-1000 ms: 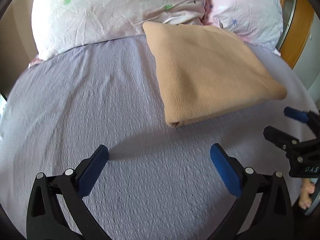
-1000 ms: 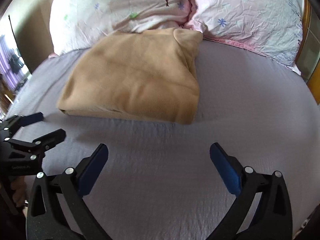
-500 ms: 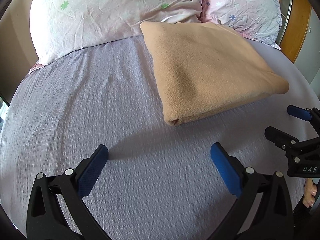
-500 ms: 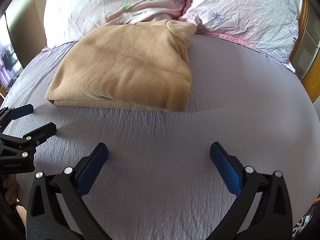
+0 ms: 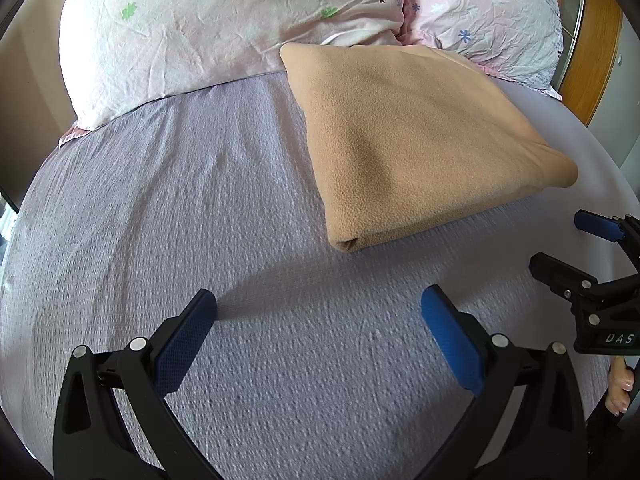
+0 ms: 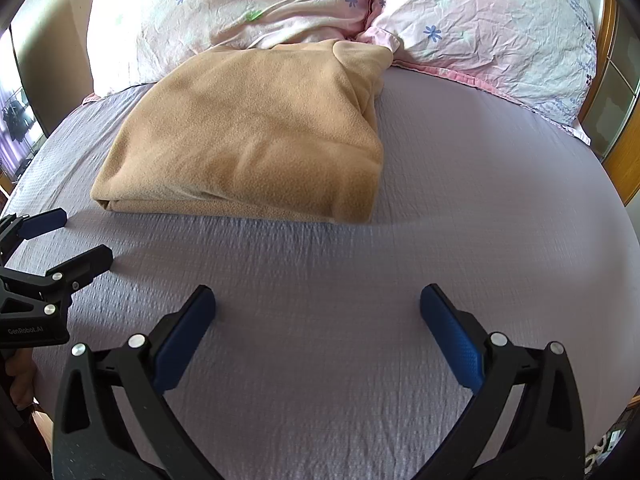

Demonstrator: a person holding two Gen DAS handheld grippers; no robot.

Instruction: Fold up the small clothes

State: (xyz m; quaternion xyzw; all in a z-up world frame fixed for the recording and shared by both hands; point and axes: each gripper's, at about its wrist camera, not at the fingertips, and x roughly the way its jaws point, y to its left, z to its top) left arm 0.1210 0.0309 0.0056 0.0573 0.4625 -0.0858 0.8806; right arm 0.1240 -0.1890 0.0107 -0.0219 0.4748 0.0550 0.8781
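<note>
Lying folded ahead of both claws, the tan fleece garment [image 5: 416, 140] backs against the floral pillows [image 6: 280, 12], probably parked as finished. The left gripper [image 5: 318, 312] and right gripper [image 6: 318, 308] hover short of it over the lilac bedsheet [image 5: 160, 200], jaws spread wide and empty.

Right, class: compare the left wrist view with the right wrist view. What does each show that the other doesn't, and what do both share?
Only the left wrist view shows the right gripper from the side, at its right edge, with "DAS" lettering. Only the right wrist view shows the left gripper at its left edge, marked "GenRobot.AI", and a window on the far left. Both show the folded tan garment on the lilac bedsheet, its far end against two floral pillows, with both grippers open and empty.
</note>
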